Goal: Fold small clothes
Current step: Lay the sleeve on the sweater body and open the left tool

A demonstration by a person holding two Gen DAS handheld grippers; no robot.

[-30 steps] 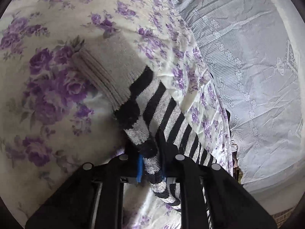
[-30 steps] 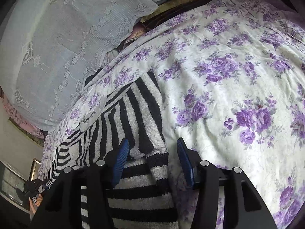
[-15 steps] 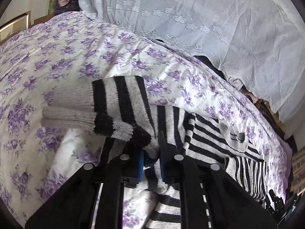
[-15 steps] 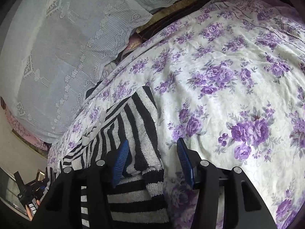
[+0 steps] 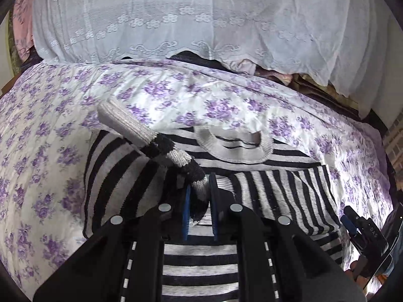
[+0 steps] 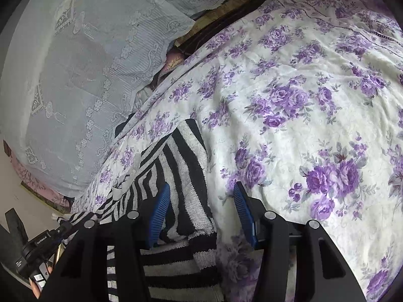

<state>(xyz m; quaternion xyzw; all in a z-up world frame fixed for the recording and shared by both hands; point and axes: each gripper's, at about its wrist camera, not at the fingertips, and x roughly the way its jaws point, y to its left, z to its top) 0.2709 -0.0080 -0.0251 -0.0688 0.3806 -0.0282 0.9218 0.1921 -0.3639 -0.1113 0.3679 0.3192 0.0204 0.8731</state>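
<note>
A black-and-grey striped sweater [image 5: 252, 161] lies flat on the floral bedspread [image 5: 176, 95], its neck opening away from me. My left gripper [image 5: 200, 193] is shut on the sleeve [image 5: 161, 148] a little way back from its end. The sleeve is lifted over the sweater's body, and its grey ribbed cuff [image 5: 126, 123] sticks out up and to the left. The other sleeve [image 5: 284, 193] lies folded across the chest. In the right wrist view my right gripper [image 6: 201, 206] stands open low over the sweater's folded edge [image 6: 186, 176], which lies between the blue pads [image 6: 161, 209].
White lace-covered pillows [image 5: 201, 20] run along the head of the bed behind the sweater. Floral bedspread [image 6: 314, 125] stretches wide to the right. The right gripper's body [image 5: 362, 229] shows at the left wrist view's right edge. A hand-held device with a person's fingers [image 6: 32, 256] sits lower left.
My left gripper has carried the sleeve from the bare bedspread over onto the sweater's body while rolling; the view now faces the pillows. The right gripper has stayed put, still open.
</note>
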